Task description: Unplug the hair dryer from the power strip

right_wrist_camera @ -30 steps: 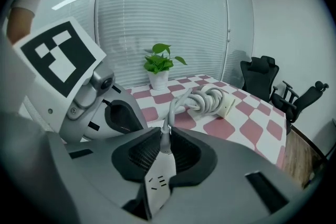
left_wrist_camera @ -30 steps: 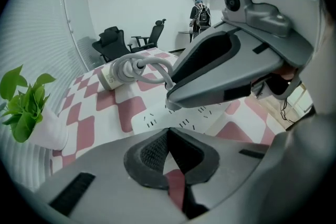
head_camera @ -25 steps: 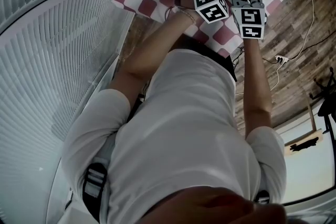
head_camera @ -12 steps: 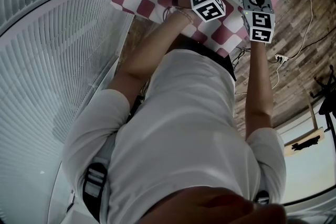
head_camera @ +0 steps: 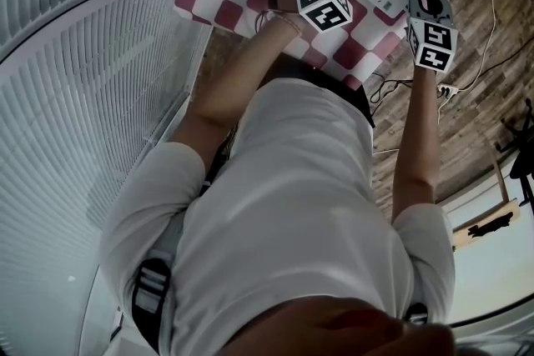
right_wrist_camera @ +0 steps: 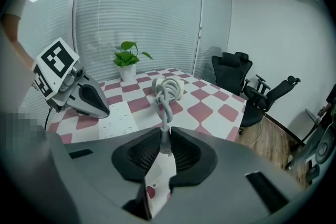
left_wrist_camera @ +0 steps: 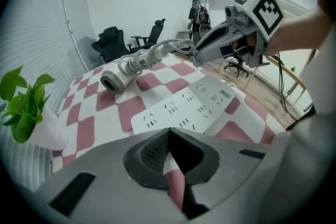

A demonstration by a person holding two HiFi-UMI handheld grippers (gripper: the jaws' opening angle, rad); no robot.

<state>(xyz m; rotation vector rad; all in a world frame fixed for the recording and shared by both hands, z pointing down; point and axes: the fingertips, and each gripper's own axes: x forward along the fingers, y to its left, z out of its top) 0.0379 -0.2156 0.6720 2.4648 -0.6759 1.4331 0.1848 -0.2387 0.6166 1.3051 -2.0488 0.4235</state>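
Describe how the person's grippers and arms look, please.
The left gripper and the right gripper are grey, wedge-shaped shells with black ribbed pads. Each carries a white cube with black square markers. The person wears a white short-sleeved shirt, so the forearms are uncovered.

1. This is an office or meeting room: black swivel chairs (right_wrist_camera: 231, 70) stand on a wood-look floor (right_wrist_camera: 268, 139).
2. Slatted blinds (right_wrist_camera: 136, 13) cover tall glass walls.
3. A potted plant (right_wrist_camera: 127, 60) sits on the checkered table (right_wrist_camera: 210, 107).
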